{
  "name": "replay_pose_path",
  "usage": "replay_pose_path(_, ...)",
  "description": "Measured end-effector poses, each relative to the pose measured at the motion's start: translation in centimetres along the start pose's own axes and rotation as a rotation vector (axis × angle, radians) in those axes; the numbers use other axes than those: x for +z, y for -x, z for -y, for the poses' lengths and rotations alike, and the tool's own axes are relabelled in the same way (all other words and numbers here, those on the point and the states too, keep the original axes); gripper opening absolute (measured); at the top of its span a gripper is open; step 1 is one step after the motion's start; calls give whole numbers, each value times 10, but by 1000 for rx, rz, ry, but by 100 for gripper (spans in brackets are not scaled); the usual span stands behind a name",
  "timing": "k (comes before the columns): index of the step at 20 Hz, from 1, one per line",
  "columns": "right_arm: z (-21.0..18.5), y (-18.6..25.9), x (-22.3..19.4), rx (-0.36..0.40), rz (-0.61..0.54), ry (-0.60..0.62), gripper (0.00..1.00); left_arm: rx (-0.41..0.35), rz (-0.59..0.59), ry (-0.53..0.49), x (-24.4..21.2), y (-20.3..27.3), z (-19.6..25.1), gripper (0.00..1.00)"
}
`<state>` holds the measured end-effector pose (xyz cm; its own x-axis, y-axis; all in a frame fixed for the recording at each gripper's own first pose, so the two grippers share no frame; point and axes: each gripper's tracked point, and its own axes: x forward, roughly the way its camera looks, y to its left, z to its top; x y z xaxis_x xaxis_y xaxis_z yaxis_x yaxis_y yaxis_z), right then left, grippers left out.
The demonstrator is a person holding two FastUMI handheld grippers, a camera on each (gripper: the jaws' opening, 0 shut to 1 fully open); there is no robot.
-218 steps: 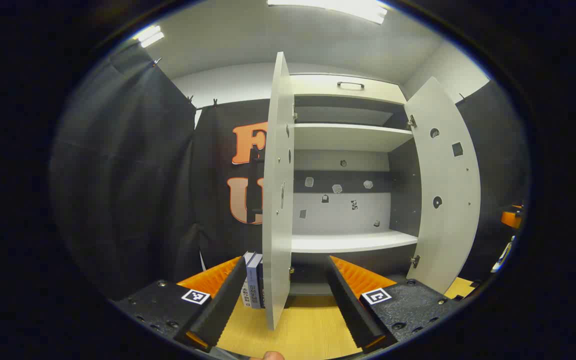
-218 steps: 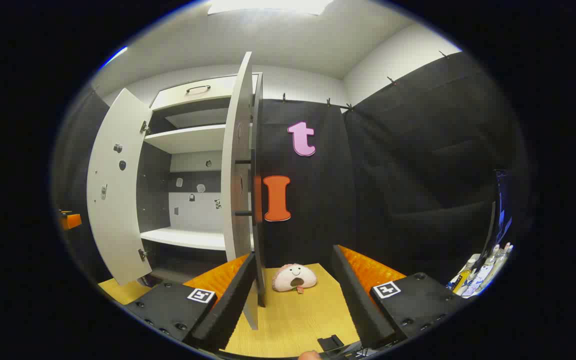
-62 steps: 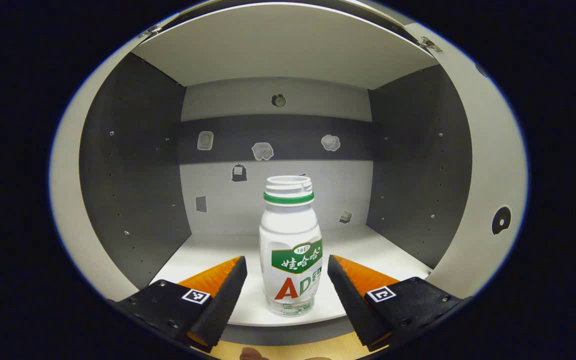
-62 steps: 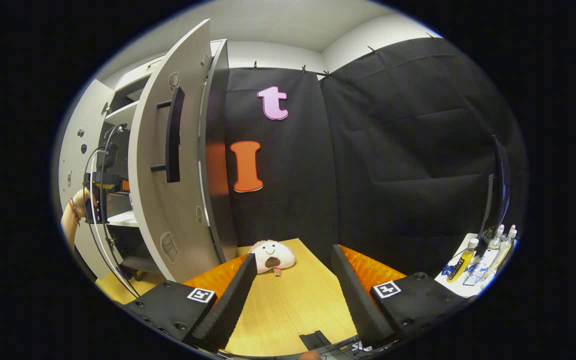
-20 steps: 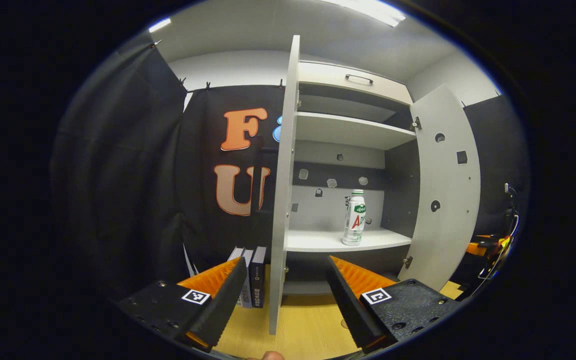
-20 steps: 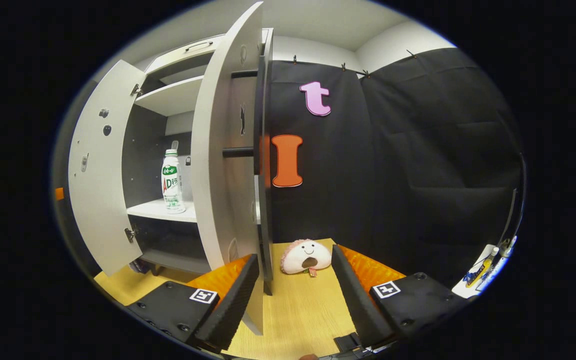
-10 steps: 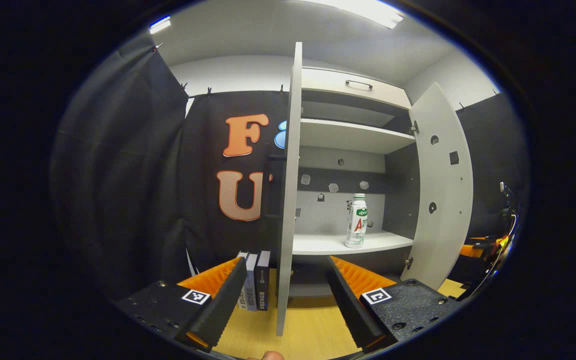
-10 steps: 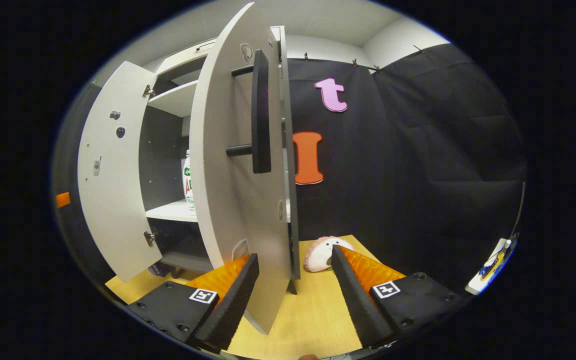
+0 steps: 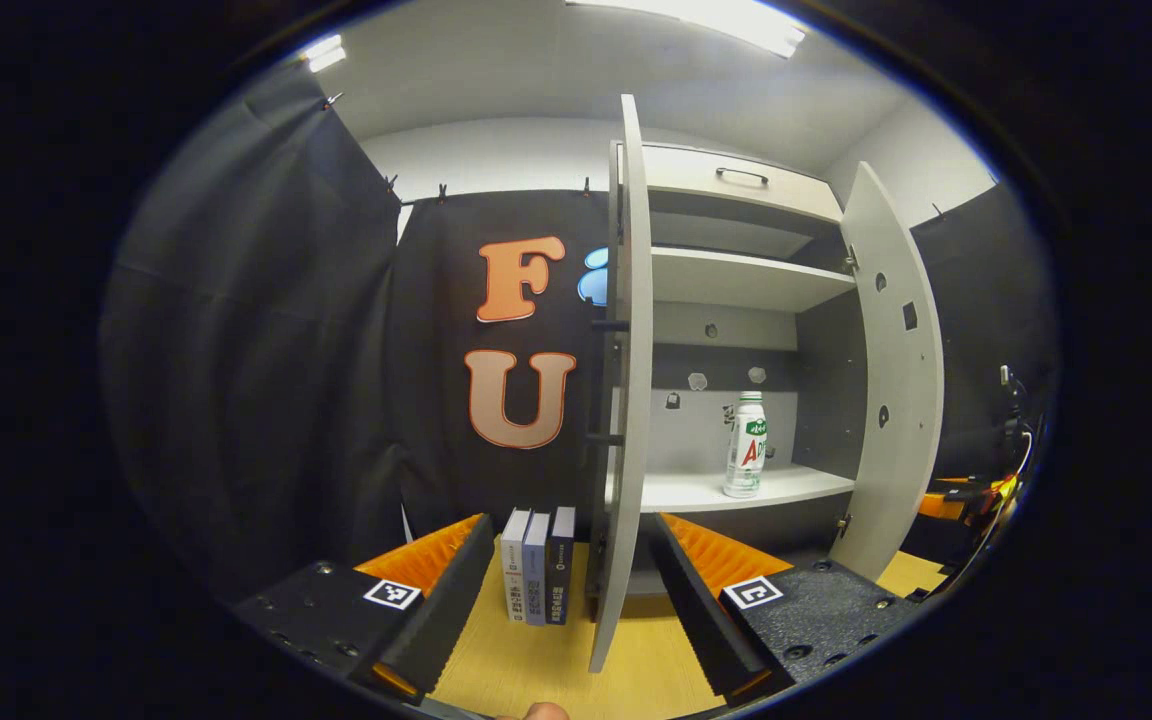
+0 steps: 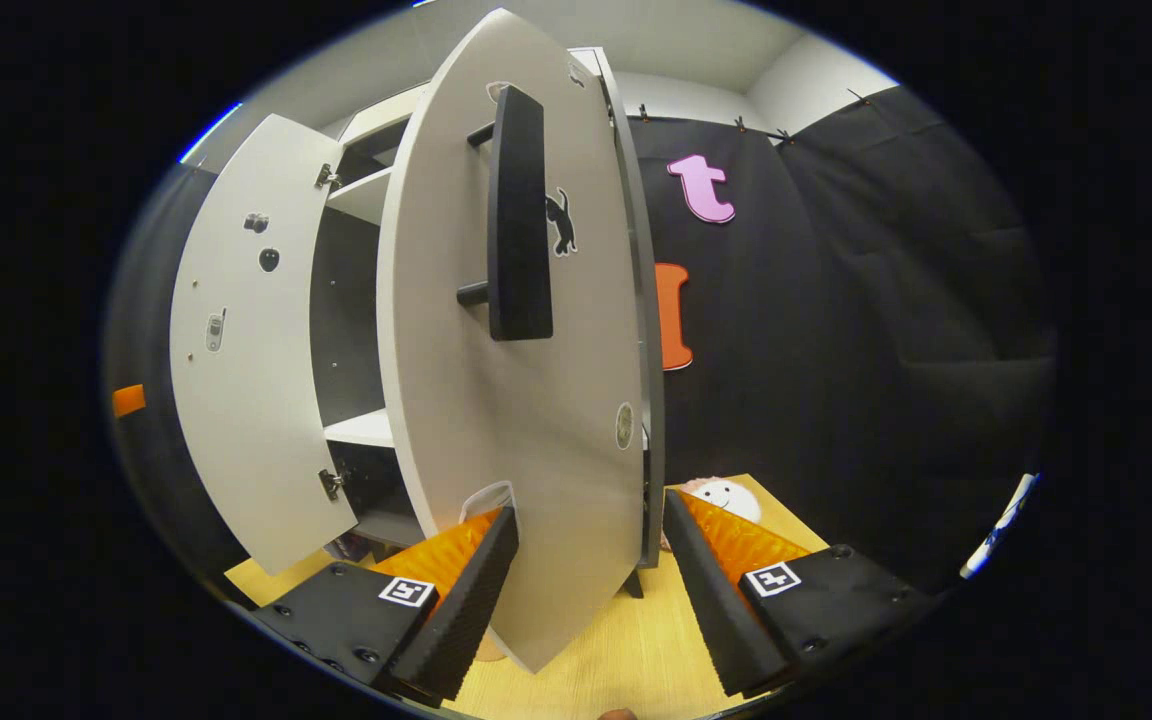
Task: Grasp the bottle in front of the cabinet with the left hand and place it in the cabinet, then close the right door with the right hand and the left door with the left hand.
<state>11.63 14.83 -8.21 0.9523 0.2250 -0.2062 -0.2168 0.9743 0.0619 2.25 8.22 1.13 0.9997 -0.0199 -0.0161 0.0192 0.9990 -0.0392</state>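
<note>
One white bottle (image 9: pixel 745 444), green-and-red label, upright on cabinet (image 9: pixel 736 280) shelf, both grippers spread, empty

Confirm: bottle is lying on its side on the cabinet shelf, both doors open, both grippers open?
Not quite. The left gripper view shows the bottle standing upright on the cabinet shelf. The rest holds: left door and right door open, left gripper and right gripper open.

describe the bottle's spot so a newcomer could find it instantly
Find the white cabinet with both doors open against the black cloth wall. On its lower white shelf, toward the right side, the bottle stands upright. It is white with a green and red label, the one object on that shelf.
</note>
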Motion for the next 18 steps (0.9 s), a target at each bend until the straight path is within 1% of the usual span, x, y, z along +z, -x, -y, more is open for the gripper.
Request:
replay_pose_path(5,-18,-19,-3,27,2,-1,97,9,6,2,-4,3,-7,95)
replay_pose_path(9,-39,-40,-6,68,4,-2,97,2,4,20,-9,3,-11,95)
replay_pose_path(10,-45,-50,-7,80,2,4,97,4,2,24,-11,2,-13,92)
replay_pose_path(11,-50,-59,-9,82,-5,7,97,8,3,25,-13,1,-15,95)
replay_pose_path(14,-64,-89,-20,85,-23,24,98,23,9,27,-13,-2,-22,95)
replay_pose_path(16,-70,-101,-22,79,-13,47,97,33,10,30,-14,-2,-25,95)
replay_pose_path(18,-73,-104,-17,73,-8,63,97,44,9,20,-16,-5,-31,95)
